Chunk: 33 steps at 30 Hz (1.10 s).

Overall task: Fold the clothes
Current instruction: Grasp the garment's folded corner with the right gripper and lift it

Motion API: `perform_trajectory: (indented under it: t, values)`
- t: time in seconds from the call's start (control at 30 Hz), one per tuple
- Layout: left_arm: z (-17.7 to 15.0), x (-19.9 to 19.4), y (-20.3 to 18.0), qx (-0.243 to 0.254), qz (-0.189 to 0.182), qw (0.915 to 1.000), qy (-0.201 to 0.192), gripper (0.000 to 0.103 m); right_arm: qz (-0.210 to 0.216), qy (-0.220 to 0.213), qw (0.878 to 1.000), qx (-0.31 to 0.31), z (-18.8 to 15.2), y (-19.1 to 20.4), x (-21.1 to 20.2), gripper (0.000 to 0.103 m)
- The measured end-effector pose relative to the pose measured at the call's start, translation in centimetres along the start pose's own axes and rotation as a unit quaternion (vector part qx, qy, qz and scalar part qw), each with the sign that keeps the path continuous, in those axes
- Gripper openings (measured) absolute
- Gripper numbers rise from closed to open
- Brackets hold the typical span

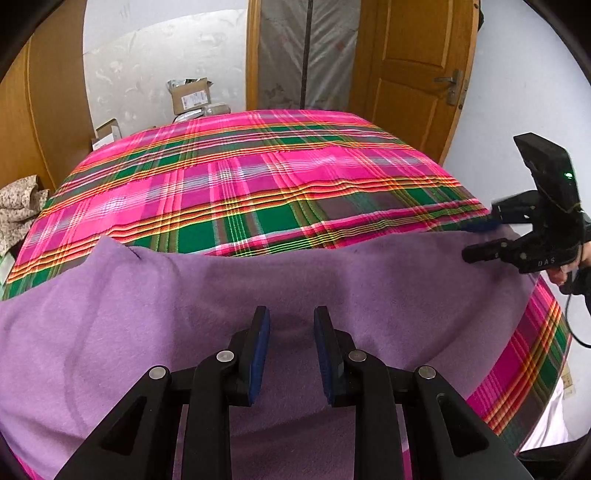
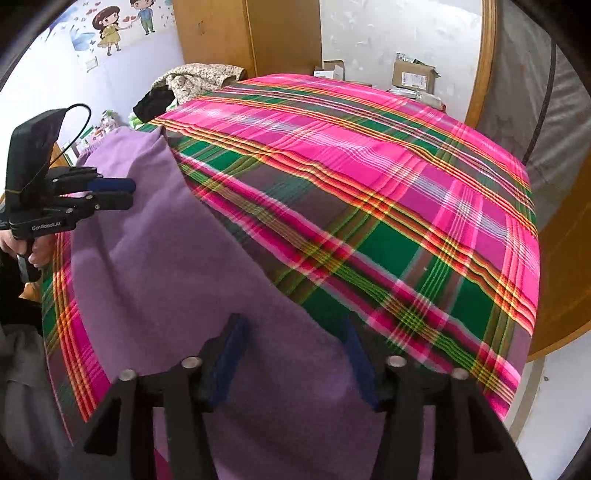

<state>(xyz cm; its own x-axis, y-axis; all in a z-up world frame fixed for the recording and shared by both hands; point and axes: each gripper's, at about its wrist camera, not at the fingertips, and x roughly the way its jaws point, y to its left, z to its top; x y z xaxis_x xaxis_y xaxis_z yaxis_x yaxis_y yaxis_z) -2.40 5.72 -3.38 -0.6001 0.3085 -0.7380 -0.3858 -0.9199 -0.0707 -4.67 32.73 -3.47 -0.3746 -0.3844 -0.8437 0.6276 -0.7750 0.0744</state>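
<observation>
A purple garment [image 1: 258,280] lies spread over the near part of a bed with a pink and green plaid cover [image 1: 236,177]. My left gripper [image 1: 290,314] points down at the middle of the purple cloth. Its jaws stand a little apart and I see only flat cloth in the gap. From the right wrist view, the left gripper [image 2: 129,194] hangs over the garment's [image 2: 155,266] left part. My right gripper [image 2: 291,325] is open, and the garment's far edge runs between its fingers. In the left wrist view the right gripper [image 1: 472,240] sits at the cloth's right corner.
A heap of floral clothes [image 2: 199,79] lies at the bed's far left corner. Cardboard boxes [image 1: 190,96] stand against the wall beyond the bed. A wooden door [image 1: 413,74] is at the back right, and a wardrobe [image 2: 251,33] behind. A person's hand [image 2: 37,251] holds the left gripper.
</observation>
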Motion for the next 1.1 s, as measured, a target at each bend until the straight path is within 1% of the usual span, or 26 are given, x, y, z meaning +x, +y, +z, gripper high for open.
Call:
perform_trajectory:
  t: [0.03,0.1,0.2,0.3,0.37,0.4,0.47,0.53,0.6,0.63,0.67,0.73,0.8,0.83,0.87,0.9,0.93,0.97,1.0,1.07,1.1]
  values:
    - [0.0,0.0,0.0,0.0,-0.001,1.0,-0.001,0.025,0.0,0.004,1.0,-0.009,0.0,0.6,-0.1,0.013]
    - [0.2,-0.1,0.0,0.0,0.0,1.0,-0.002,0.025,-0.018,0.007,0.999,-0.029,0.2,1.6,-0.1,0.011]
    - [0.6,-0.4,0.3,-0.001,0.004,1.0,-0.008,0.025,-0.028,0.002,0.999,-0.031,0.7,1.4,-0.6,0.01]
    - [1.4,-0.4,0.8,-0.008,0.012,0.9998,-0.017,0.025,-0.037,-0.034,0.999,-0.008,1.8,-0.1,-1.6,0.011]
    - [1.9,-0.2,1.3,-0.014,0.019,0.9995,-0.019,0.025,-0.049,-0.049,0.998,0.007,2.8,-1.1,-1.5,0.011]
    - [2.1,0.0,1.5,-0.018,0.022,0.9994,-0.018,0.025,-0.053,-0.049,0.997,0.013,3.1,-1.5,-1.0,0.012]
    - [2.3,0.4,2.1,-0.026,0.026,0.9992,-0.013,0.025,-0.058,-0.029,0.998,0.023,3.4,-2.1,0.5,0.016]
    - [2.2,0.4,2.0,-0.024,0.023,0.9994,-0.013,0.025,-0.054,-0.026,0.997,0.042,3.0,-2.8,0.7,0.022]
    - [1.8,0.1,1.8,-0.018,0.019,0.9996,-0.014,0.025,-0.05,-0.041,0.996,0.067,2.3,-3.5,-0.4,0.024]
    - [1.7,0.1,1.5,-0.013,0.016,0.9997,-0.014,0.025,-0.057,-0.05,0.994,0.083,1.6,-3.9,-1.4,0.027]
    - [1.5,0.1,1.2,-0.008,0.012,0.9998,-0.014,0.025,-0.07,-0.06,0.991,0.102,0.7,-4.5,-2.6,0.031]
    - [1.2,0.0,0.6,0.001,-0.001,0.9999,-0.013,0.025,-0.101,-0.07,0.982,0.146,-1.5,-5.7,-4.7,0.033]
    - [1.0,0.0,-0.1,0.01,-0.013,0.9998,-0.014,0.025,-0.128,-0.08,0.968,0.198,-4.3,-6.8,-6.6,0.034]
    - [1.0,0.0,-0.3,0.013,-0.019,0.9996,-0.014,0.025,-0.132,-0.088,0.96,0.233,-5.8,-7.4,-7.3,0.037]
    - [0.9,0.0,-0.6,0.016,-0.025,0.9995,-0.014,0.025,-0.132,-0.099,0.946,0.279,-7.7,-8.3,-8.2,0.039]
    - [0.9,0.0,-0.9,0.018,-0.03,0.9993,-0.014,0.025,-0.129,-0.111,0.93,0.324,-9.6,-9.0,-8.9,0.044]
    - [0.9,0.0,-1.2,0.02,-0.032,0.9992,-0.013,0.025,-0.12,-0.125,0.913,0.371,-11.6,-9.4,-9.5,0.046]
    - [0.9,0.1,-1.5,0.023,-0.034,0.9991,-0.012,0.025,-0.106,-0.14,0.891,0.419,-13.7,-9.9,-9.9,0.046]
    - [0.9,0.1,-1.8,0.026,-0.035,0.999,-0.012,0.025,-0.092,-0.154,0.867,0.466,-15.9,-10.3,-10.4,0.048]
    - [0.9,0.1,-2.1,0.029,-0.036,0.9989,-0.011,0.025,-0.039,-0.182,0.81,0.556,-20.2,-10.5,-10.7,0.052]
    - [0.8,0.1,-2.3,0.03,-0.037,0.9988,-0.011,0.025,-0.015,-0.19,0.789,0.584,-21.6,-10.3,-10.5,0.053]
